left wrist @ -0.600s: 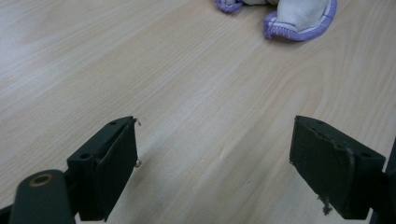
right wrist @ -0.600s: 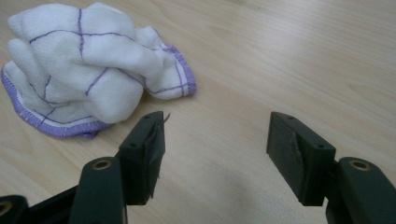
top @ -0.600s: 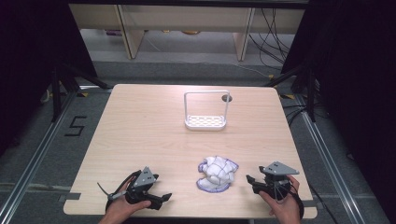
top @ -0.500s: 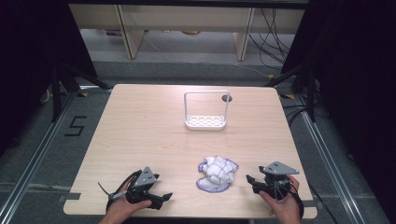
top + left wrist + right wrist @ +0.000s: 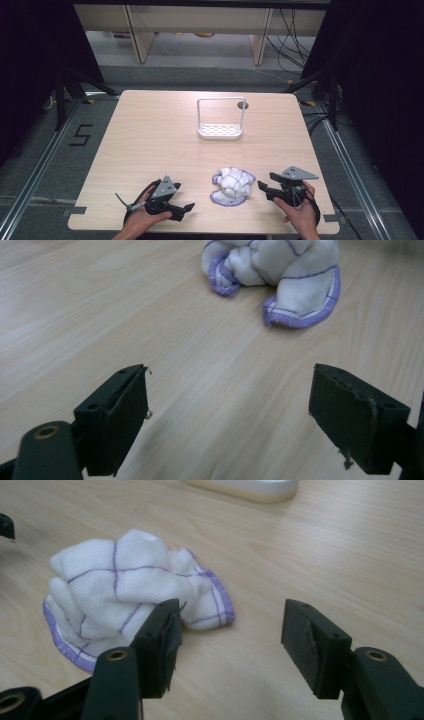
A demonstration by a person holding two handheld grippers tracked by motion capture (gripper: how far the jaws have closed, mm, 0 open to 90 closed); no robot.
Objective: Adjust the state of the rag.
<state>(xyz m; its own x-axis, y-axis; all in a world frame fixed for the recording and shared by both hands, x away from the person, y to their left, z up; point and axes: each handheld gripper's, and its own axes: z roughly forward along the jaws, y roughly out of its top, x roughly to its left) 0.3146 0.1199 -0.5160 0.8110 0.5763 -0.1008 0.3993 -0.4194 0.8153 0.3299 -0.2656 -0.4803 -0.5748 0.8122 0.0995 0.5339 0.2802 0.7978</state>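
Observation:
A crumpled white cloth with purple edging and purple grid lines [image 5: 231, 186] lies on the wooden table [image 5: 150, 135] near its front edge. My left gripper [image 5: 186, 207] rests low on the table to the cloth's left, jaws open and pointing right toward it, nothing between them. In the left gripper view the cloth [image 5: 280, 275] lies well ahead of the open left gripper [image 5: 230, 390]. My right gripper [image 5: 264, 187] sits just right of the cloth, jaws open toward it. In the right gripper view the cloth [image 5: 125, 590] lies ahead and left of the open right gripper [image 5: 232, 625], apart from both pads.
A white rack with a perforated base and a tall wire frame [image 5: 220, 131] stands at the table's middle back, its base [image 5: 245, 487] visible ahead of the right gripper. A small round hole [image 5: 243, 105] sits behind it. Dark floor and rails surround the table.

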